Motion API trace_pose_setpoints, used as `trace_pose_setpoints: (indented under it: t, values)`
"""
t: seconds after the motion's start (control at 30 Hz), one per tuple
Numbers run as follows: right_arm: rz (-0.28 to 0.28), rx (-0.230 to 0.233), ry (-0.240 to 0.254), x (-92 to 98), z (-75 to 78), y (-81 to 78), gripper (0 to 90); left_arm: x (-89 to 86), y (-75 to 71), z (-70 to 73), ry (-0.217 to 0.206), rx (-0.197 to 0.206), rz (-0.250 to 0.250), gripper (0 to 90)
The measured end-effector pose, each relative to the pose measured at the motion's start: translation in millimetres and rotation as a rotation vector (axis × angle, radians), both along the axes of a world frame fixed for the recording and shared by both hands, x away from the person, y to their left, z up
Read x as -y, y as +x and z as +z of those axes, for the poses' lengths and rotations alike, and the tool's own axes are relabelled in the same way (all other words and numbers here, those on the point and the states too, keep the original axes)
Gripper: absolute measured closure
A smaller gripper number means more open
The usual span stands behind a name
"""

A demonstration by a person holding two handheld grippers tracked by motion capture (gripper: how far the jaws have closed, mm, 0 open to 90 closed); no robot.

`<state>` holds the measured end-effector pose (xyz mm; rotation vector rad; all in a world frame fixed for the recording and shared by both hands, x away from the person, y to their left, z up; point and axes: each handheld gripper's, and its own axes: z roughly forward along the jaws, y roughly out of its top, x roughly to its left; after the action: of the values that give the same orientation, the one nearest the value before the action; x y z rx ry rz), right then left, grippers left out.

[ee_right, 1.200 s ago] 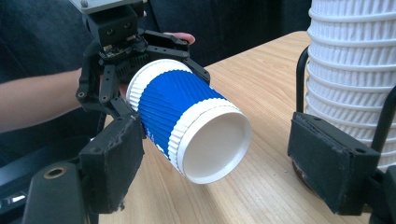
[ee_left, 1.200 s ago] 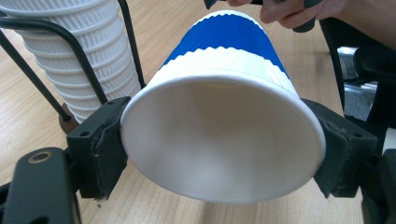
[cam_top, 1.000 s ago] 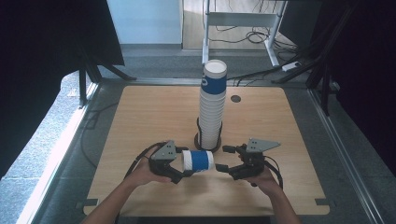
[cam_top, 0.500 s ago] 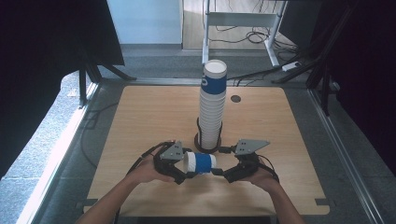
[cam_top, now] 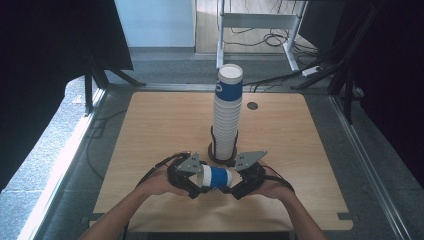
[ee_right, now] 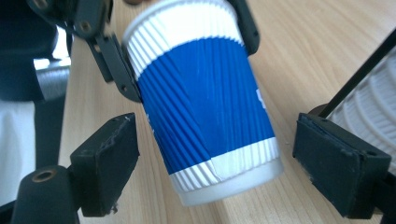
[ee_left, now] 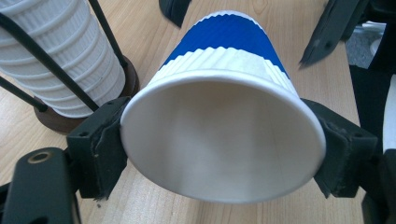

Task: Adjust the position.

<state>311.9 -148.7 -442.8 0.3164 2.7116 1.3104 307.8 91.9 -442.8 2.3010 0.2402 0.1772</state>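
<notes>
The paper cup has a ribbed wall with a broad blue band between white ribbed bands at rim and base; its inside is plain white. The stack of cups is ribbed white, with a blue band on the top cup. Its holder is dark brown with black rods. The bench is pale wood grain. Both gripper bodies are black: left gripper, right gripper.

The cup is ribbed paper, blue-banded with white ends, and empty. It lies on its side near the table's front edge, just before the cup stack.
</notes>
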Motion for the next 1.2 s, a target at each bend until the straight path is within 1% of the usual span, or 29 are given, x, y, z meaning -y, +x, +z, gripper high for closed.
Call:
trace_pose_setpoints:
  t: [0.07,0.1,0.2,0.43,0.53,0.67,0.87,0.97,1.07,1.1,1.13,1.2]
  values:
    - [0.015,0.002,-0.02,-3.4,-2.1,0.2,15.0,0.4,1.3,1.1,0.012,0.0,-0.01,16.7]
    - [0.017,0.006,-0.031,-5.0,-2.9,0.1,15.1,1.3,1.2,0.6,0.009,-0.004,-0.008,16.7]
    - [0.024,0.018,-0.056,-9.3,-4.6,0.0,15.5,3.4,1.5,-0.6,0.023,-0.011,-0.015,16.6]
    - [0.054,0.032,-0.125,-19.4,-13.1,-1.7,17.0,5.6,1.0,-0.7,0.019,-0.02,-0.029,16.6]
    - [0.061,0.034,-0.136,-22.1,-16.1,-2.5,18.9,6.4,0.9,-2.1,0.02,-0.022,-0.035,16.6]
    - [0.068,0.054,-0.15,-22.5,-18.4,-3.0,23.1,7.2,0.6,-3.5,0.02,-0.025,-0.039,16.7]
    - [0.078,0.074,-0.156,-20.8,-18.9,-4.4,24.9,8.5,0.1,-4.1,0.017,-0.02,-0.041,16.4]
    - [0.079,0.073,-0.152,-19.7,-19.4,-4.6,25.2,9.1,-0.1,-4.1,0.009,-0.02,-0.032,15.1]
    - [0.07,0.07,-0.127,-17.4,-20.1,-3.9,25.4,8.9,-0.8,-3.5,0.004,-0.009,-0.014,13.4]
    - [0.064,0.066,-0.124,-16.4,-20.0,-3.6,25.5,8.1,-1.2,-2.8,0.008,0.0,-0.016,12.1]
    - [0.059,0.07,-0.12,-15.2,-20.0,-3.2,25.5,7.3,-2.0,-2.4,-0.001,0.005,-0.009,11.4]
    - [0.05,0.063,-0.093,-11.9,-19.3,-2.4,25.6,4.4,-2.8,-1.3,-0.027,0.006,0.003,11.2]
